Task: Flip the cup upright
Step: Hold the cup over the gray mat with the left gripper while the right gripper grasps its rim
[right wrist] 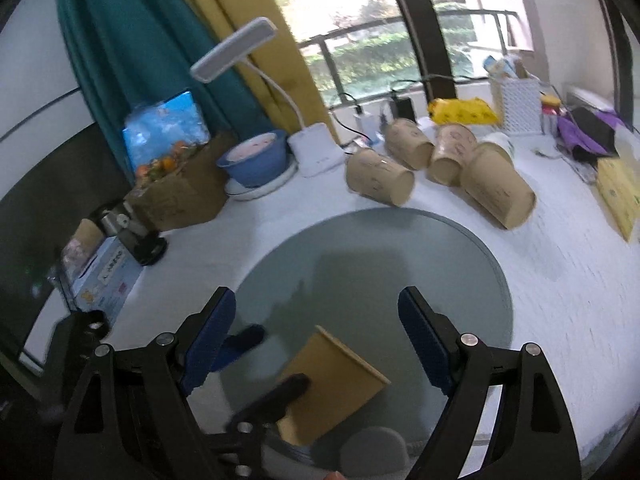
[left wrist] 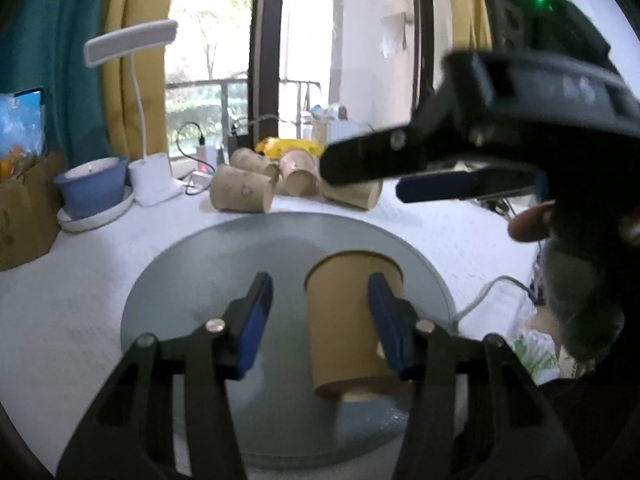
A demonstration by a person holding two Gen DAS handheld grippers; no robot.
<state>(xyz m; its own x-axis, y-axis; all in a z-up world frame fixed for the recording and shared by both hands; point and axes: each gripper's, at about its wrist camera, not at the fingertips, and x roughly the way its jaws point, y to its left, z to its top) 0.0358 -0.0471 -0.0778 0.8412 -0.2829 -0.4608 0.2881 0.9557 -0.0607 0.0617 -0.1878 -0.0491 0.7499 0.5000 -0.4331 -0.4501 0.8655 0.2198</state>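
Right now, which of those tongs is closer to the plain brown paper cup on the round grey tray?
Left. The left tongs straddle the plain brown paper cup, open. The right tongs hover open above it, not touching.

Both wrist views close above round tray (left wrist: 168,276) — facing window.

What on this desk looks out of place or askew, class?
Four paper cups lie tipped on their sides in a loose row beyond the round grey tray. On the tray, a plain brown cup is tilted too, between the fingers of the open left gripper. The right gripper is open above it.
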